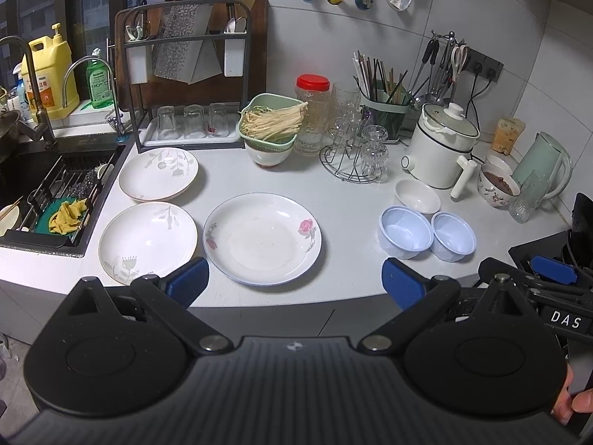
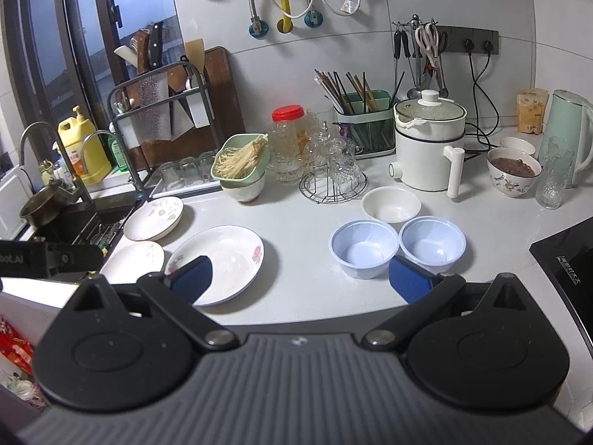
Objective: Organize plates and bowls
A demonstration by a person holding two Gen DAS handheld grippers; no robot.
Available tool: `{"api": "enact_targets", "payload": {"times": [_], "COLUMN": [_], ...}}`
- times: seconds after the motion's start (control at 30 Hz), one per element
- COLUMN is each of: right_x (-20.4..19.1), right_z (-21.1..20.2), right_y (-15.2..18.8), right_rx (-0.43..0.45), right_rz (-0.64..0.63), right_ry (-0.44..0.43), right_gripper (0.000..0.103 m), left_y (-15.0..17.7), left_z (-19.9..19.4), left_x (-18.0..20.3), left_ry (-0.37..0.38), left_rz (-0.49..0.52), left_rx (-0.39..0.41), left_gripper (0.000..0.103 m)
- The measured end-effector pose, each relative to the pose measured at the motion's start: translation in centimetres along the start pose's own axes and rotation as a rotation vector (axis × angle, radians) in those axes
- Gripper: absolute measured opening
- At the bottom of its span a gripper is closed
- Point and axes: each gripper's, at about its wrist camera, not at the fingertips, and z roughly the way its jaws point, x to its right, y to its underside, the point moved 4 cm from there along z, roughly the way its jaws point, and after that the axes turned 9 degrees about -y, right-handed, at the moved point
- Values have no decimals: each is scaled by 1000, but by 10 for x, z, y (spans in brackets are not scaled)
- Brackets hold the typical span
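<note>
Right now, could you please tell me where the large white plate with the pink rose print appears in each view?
Left wrist: rose-print plate sits centre, just beyond the open fingers.
Right wrist: rose-print plate lies lower left, partly behind the left fingertip.
Shared landmark: red-lidded glass jar.

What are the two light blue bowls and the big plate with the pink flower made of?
The two light blue bowls look like thin plastic: slightly see-through walls, dull sheen, thin rolled rims. The plate with the pink flower looks like glazed ceramic or porcelain: solid white, glossy, with a printed rose and a thin blue rim line. Melamine can't be ruled out from looks alone.
</note>
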Motion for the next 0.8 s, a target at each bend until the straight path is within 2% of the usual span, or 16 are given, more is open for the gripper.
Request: {"api": "enact_targets", "payload": {"times": [0.8], "right_x": [7], "right_z": [15], "right_y": [9], "right_rx": [-57], "right_rz": [5], "right_ry": [-42], "right_gripper": [103], "left_y": [14], "left_z": [20], "left_x": [5], "left_ry": [-73], "left_rz": [-22], "left_rx": [-43], "left_gripper": [101]}}
